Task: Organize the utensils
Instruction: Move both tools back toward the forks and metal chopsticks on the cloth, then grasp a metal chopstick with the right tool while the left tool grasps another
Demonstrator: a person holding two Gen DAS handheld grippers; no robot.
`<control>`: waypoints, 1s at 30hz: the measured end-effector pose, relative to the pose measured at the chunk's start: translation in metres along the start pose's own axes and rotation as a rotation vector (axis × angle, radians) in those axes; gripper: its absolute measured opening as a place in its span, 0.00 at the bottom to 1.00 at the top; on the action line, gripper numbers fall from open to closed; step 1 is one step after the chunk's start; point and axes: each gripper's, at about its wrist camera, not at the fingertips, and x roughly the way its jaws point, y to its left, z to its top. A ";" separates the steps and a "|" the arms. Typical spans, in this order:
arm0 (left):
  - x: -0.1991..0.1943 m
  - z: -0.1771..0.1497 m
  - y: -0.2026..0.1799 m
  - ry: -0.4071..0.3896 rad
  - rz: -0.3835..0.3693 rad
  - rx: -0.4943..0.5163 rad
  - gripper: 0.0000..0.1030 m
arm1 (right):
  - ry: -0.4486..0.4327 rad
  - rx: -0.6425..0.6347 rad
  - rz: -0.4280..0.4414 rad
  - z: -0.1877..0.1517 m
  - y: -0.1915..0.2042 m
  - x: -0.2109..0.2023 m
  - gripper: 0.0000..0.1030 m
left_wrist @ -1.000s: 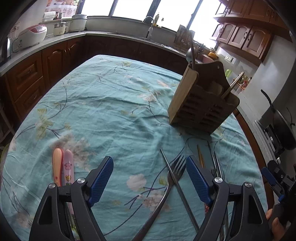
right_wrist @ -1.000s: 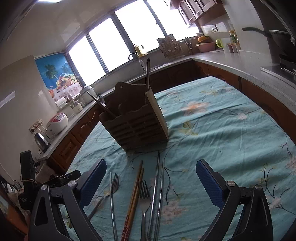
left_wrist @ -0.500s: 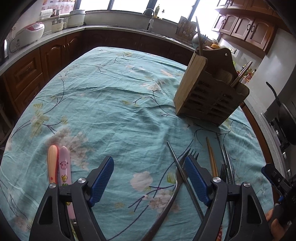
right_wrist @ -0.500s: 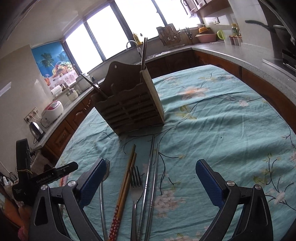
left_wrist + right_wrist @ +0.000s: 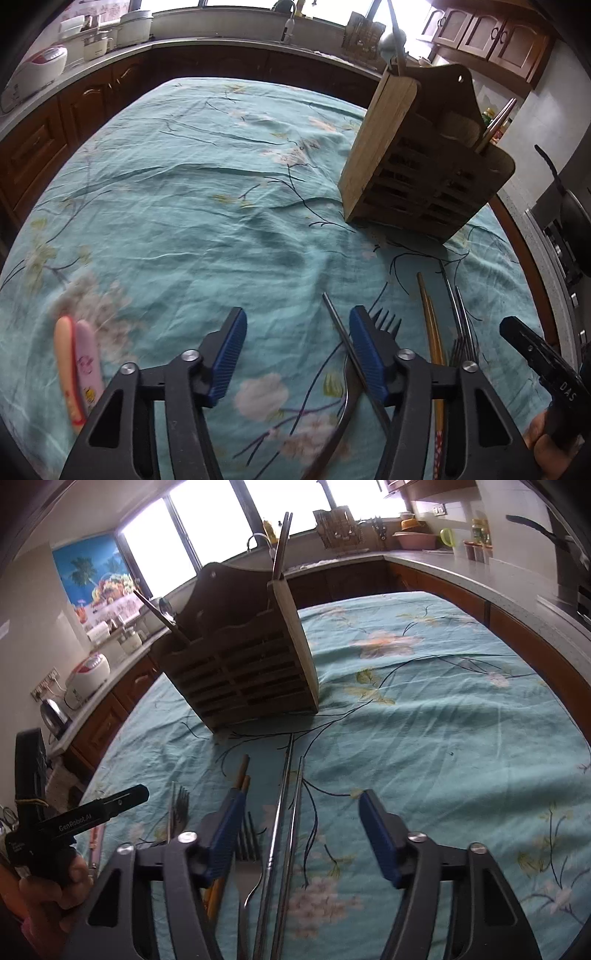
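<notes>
Wrinkled teal floral tablecloth (image 5: 207,206), slatted wooden caddy (image 5: 243,672), steel chopsticks (image 5: 286,812), both hand-held grippers (image 5: 295,347) (image 5: 301,834) spread wide.

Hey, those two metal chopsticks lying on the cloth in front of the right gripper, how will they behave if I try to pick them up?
The metal chopsticks look thin, round and polished, so they will probably roll or slip between the pads. They lie flat on the tablecloth, leaving little room beneath. The right gripper is open over them.

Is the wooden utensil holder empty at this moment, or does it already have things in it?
Not empty. The wooden utensil holder stands upright on the tablecloth with chopsticks and a spoon sticking out of it.
</notes>
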 end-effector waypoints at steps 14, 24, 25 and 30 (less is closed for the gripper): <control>0.036 0.010 -0.032 0.024 0.071 0.151 0.24 | 0.121 -0.105 -0.067 0.010 0.008 0.053 0.23; 0.042 0.006 -0.043 0.008 0.094 0.235 0.08 | 0.141 -0.256 -0.152 0.014 0.028 0.069 0.19; 0.042 0.007 -0.042 0.010 0.088 0.230 0.08 | 0.142 -0.267 -0.151 0.014 0.030 0.069 0.16; 0.036 0.011 -0.027 0.026 0.017 0.165 0.06 | 0.142 -0.238 -0.115 0.013 0.029 0.069 0.05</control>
